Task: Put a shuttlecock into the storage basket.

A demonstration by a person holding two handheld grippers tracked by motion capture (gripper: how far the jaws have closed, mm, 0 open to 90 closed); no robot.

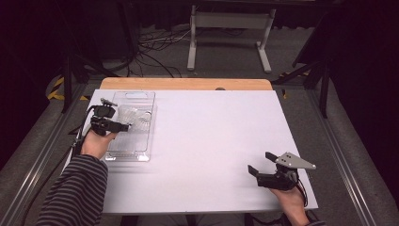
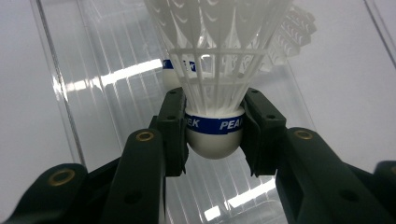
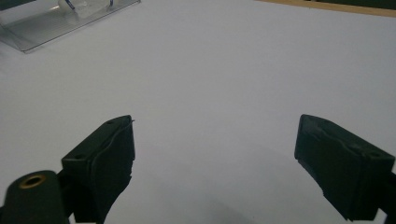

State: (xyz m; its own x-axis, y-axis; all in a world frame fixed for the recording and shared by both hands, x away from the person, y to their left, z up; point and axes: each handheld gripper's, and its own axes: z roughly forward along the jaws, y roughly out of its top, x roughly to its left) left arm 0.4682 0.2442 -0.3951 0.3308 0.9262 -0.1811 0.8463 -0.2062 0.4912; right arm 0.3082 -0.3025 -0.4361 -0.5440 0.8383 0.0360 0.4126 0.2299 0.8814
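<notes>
Blue band around the cork base of the shuttlecock: white lettering reads "PEAK", preceded by a partly hidden word ending in "EK".

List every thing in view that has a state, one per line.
left gripper: shut on the held shuttlecock, over the tray.
held shuttlecock: clamped at its cork base, feathers pointing away.
second shuttlecock: lying in the tray behind it.
clear tray: flat on the table.
right gripper: open, nothing between its jaws.
</notes>
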